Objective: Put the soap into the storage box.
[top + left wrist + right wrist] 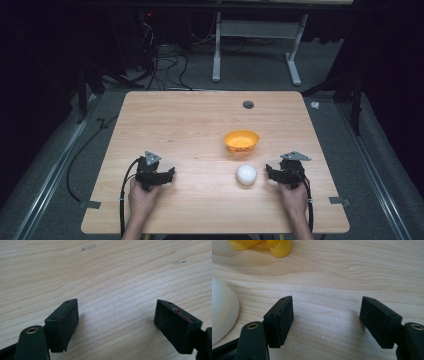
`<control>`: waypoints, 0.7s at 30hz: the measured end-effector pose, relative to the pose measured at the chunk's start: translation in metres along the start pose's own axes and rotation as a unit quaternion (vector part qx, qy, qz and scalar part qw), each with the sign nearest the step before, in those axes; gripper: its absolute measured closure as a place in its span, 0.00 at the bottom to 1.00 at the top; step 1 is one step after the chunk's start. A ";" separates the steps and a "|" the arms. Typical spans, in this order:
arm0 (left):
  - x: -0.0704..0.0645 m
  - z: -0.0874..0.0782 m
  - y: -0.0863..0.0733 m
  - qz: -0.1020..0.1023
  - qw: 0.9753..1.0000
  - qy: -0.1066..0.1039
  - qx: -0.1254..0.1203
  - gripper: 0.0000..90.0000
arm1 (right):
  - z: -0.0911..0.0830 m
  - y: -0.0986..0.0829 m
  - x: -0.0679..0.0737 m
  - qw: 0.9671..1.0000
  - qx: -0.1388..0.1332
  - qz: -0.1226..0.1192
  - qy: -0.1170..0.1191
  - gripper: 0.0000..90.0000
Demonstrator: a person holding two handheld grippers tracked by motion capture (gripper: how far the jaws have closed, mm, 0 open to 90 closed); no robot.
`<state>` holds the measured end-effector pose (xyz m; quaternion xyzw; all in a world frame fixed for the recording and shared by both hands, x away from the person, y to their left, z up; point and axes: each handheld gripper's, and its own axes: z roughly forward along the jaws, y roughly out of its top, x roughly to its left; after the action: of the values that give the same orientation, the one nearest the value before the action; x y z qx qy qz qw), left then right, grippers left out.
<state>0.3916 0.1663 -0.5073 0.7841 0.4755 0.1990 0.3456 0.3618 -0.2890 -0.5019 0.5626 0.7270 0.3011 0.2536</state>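
An orange bowl (241, 140) stands upright right of the table's middle. Just in front of it lies a white rounded object (246, 174), domed like an upturned bowl. My right gripper (270, 172) rests on the table a little to the right of the white object, jaws pointing at it, open and empty. In the right gripper view my right gripper (327, 303) has bare wood between its jaws, the white object (222, 312) is at the left edge and the bowl (279, 247) at the top. My left gripper (170, 174) lies at the front left, open; the left gripper view shows my left gripper (117, 307) over bare wood.
The wooden table (190, 120) has a round cable hole (248, 105) near its far edge. Tape strips mark the front corners (90, 204). Cables (165, 65) and a white desk frame (260, 30) stand on the floor beyond the table.
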 end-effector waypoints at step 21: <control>0.000 0.000 0.000 0.000 1.000 0.000 0.000 0.23 | -0.026 -0.005 0.007 0.998 -0.037 0.001 0.049 0.30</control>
<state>0.3916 0.1663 -0.5073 0.7842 0.4754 0.1992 0.3455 0.3390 -0.2867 -0.4878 0.5384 0.7260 0.3554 0.2383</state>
